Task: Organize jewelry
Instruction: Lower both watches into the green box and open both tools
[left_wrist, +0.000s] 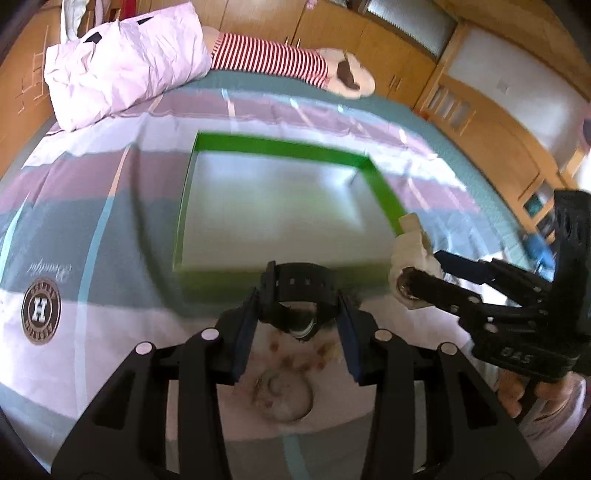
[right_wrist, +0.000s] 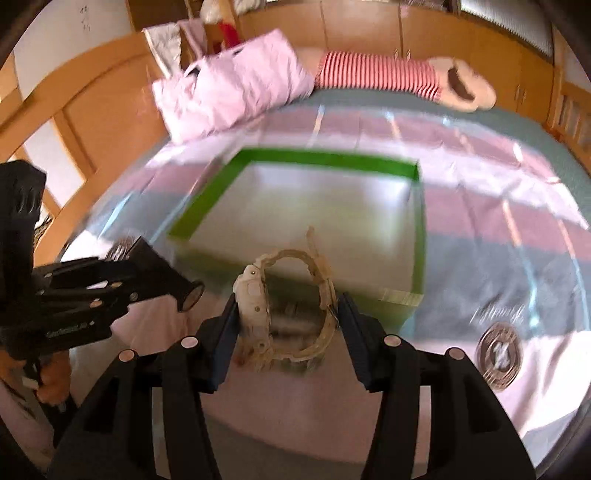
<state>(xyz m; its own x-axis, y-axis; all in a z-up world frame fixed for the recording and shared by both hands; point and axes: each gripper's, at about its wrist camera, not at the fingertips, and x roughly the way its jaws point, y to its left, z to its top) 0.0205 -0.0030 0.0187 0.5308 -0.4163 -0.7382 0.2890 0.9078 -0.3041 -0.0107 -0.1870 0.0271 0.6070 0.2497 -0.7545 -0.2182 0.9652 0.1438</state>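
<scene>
My left gripper (left_wrist: 297, 314) is shut on a black watch (left_wrist: 297, 301) and holds it above the bed, just in front of a green-walled box (left_wrist: 280, 147) with a pale floor. My right gripper (right_wrist: 288, 314) is shut on a cream watch (right_wrist: 286, 314), also held just short of the box (right_wrist: 328, 158). In the left wrist view the right gripper (left_wrist: 417, 273) shows at the right with the cream watch (left_wrist: 410, 243) near the box's near right corner. In the right wrist view the left gripper (right_wrist: 188, 291) shows at the left.
The box lies on a bedspread (left_wrist: 92, 192) striped pink, grey and teal, with a round brown badge (left_wrist: 40, 310). A pink pillow (left_wrist: 122, 62) and a striped plush toy (left_wrist: 273, 59) lie at the far end. Wooden cupboards (left_wrist: 491, 110) surround the bed.
</scene>
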